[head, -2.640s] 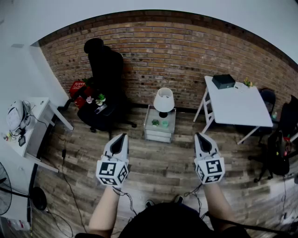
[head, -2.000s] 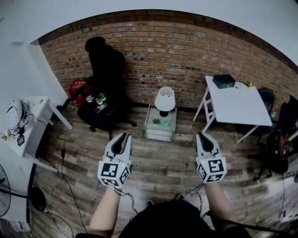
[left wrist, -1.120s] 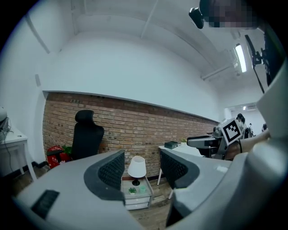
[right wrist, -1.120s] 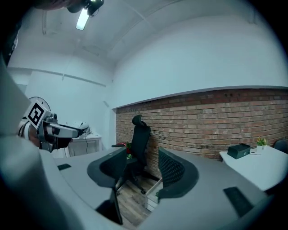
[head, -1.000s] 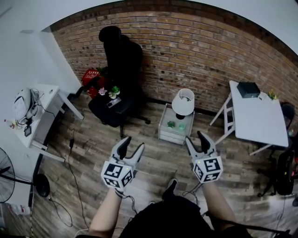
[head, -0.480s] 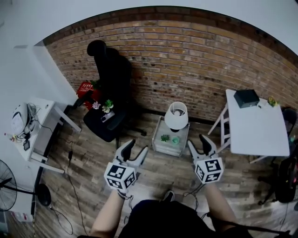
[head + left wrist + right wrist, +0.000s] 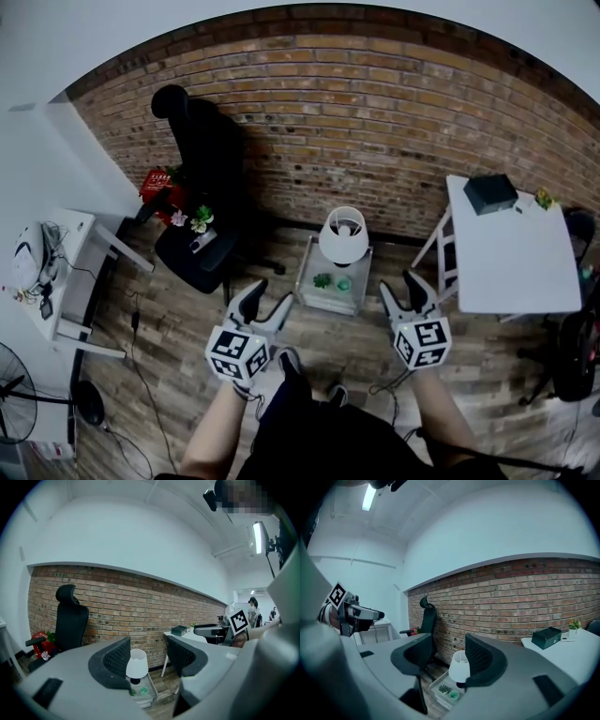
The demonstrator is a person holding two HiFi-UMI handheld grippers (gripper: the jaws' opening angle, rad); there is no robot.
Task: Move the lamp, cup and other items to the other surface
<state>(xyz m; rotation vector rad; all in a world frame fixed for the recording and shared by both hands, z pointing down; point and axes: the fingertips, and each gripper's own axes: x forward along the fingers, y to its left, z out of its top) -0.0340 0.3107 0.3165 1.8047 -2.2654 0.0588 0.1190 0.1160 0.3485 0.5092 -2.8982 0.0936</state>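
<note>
A white-shaded lamp [image 7: 343,234] on a dark base stands on a small low side table [image 7: 309,296] against the brick wall. Beside the lamp sit a green cup [image 7: 344,283] and a small green plant [image 7: 322,280]. My left gripper [image 7: 266,297] is open and empty, short of the table's left side. My right gripper [image 7: 405,287] is open and empty to the table's right. In the left gripper view the lamp [image 7: 137,663] and the cup [image 7: 144,690] show between the jaws, still far off. In the right gripper view the lamp [image 7: 458,667], cup [image 7: 453,695] and plant [image 7: 443,689] lie ahead.
A white table [image 7: 511,246] at the right carries a black box [image 7: 490,193] and a small plant [image 7: 544,198]. A black office chair [image 7: 192,150] with small items on its seat stands left of the side table. A white desk [image 7: 58,281] is at far left. The floor is wood plank.
Both grippers have come closer to the side table; the lamp, cup and plant sit nearer in the head view. The jaws kept their opening.
</note>
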